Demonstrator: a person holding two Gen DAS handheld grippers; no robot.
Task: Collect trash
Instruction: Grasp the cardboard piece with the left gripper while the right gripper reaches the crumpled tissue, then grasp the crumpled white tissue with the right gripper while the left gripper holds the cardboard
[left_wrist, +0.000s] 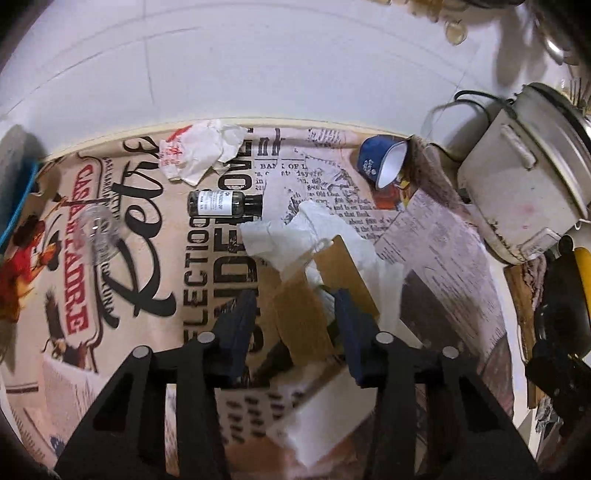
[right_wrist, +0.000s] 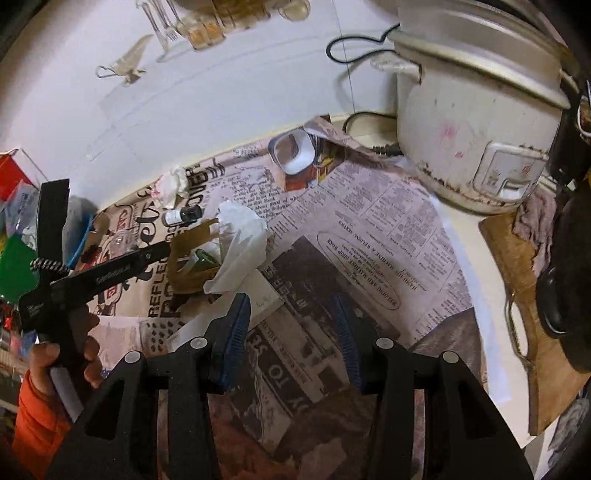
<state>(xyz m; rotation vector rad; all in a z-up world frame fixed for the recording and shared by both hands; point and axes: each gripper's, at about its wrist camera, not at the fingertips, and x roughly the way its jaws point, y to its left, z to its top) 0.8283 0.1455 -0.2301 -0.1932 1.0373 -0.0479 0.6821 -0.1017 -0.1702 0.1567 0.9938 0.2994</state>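
The left gripper (left_wrist: 295, 314) has its jaws apart around one brown cardboard piece (left_wrist: 306, 317) beside one white tissue (left_wrist: 325, 236), mid-desk. The right gripper (right_wrist: 291, 332) hangs with jaws apart over the newsprint-covered desk (right_wrist: 388, 236). Farther off lie one crumpled wrapper (left_wrist: 199, 151), one dark bottle (left_wrist: 225, 203), one blue cup (left_wrist: 380, 158); one rice cooker (right_wrist: 476, 122) stands far right.

At the bottom of the frame the right gripper (right_wrist: 291, 332) stands with jaws apart over the newspaper-print cover (right_wrist: 388, 236), nothing between them. Left of centre lies a crumpled white tissue (right_wrist: 240, 236) on brown cardboard (right_wrist: 184, 258). The left gripper (right_wrist: 110, 271) reaches in from the left edge. A rice cooker (right_wrist: 476, 122) fills the upper right.
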